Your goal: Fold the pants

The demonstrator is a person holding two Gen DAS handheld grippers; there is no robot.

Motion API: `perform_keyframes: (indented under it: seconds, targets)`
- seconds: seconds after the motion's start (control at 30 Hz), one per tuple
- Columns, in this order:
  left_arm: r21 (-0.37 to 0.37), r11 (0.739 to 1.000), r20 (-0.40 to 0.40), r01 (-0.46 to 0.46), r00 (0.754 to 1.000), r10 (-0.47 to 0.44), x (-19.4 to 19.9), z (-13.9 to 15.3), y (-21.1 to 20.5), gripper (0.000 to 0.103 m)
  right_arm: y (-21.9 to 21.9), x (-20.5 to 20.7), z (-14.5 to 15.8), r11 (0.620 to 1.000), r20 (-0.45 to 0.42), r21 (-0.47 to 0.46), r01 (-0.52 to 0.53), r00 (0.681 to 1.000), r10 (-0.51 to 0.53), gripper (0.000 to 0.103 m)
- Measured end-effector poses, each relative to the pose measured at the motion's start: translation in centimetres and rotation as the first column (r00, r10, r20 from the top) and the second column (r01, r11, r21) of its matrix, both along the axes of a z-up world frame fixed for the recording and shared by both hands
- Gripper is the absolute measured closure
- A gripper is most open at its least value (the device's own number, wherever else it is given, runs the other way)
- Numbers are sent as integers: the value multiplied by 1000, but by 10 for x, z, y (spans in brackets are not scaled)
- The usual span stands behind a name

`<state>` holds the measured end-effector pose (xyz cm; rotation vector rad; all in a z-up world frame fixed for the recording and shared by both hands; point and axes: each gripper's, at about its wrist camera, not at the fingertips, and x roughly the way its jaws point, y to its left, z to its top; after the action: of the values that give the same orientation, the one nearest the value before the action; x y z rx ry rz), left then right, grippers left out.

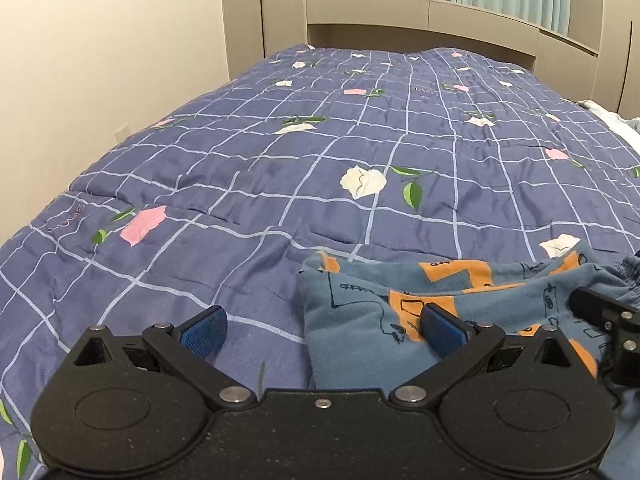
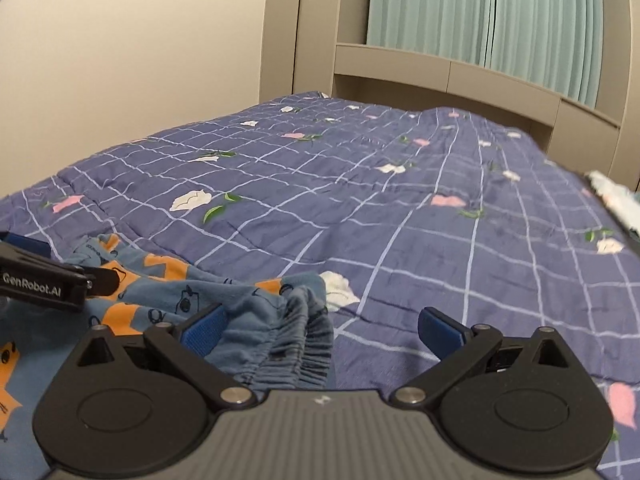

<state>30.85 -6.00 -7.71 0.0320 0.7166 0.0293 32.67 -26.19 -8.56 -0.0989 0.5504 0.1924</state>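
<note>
- While its jaws stand spread wide, the left gripper (image 1: 322,330) grips nothing; its right blue pad (image 1: 440,326) lies over the pants (image 1: 360,320), its left pad over bare quilt (image 1: 280,152).
- Released as well, the right gripper (image 2: 320,330) has the gathered waistband (image 2: 296,336) bunched between its fingers, nearer the left pad (image 2: 202,334).
- Just left of the right gripper, the left gripper (image 2: 52,276) crosses the blue-and-orange cloth.
- Beyond both, the checked, flowered quilt runs on to a beige headboard (image 2: 440,76).
- Farthest off hangs a pale green curtain (image 2: 480,12).
</note>
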Motion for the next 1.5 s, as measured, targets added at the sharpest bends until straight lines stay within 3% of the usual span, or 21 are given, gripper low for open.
perform_keyframes:
  seconds: [0.37, 1.13, 1.5]
  targets:
    - [13, 1000, 32, -10, 999, 9, -4, -3, -3, 0, -7, 1, -3, 998, -23, 67, -4, 1000, 6, 0]
    - [28, 999, 40, -20, 999, 19, -7, -1, -4, 1, -3, 0, -4, 998, -20, 58, 2, 1000, -1, 0]
    - [-8, 1000, 26, 30, 999, -30, -65, 36, -7, 1, -16, -54, 23, 994, 38, 105, 8, 999, -12, 0]
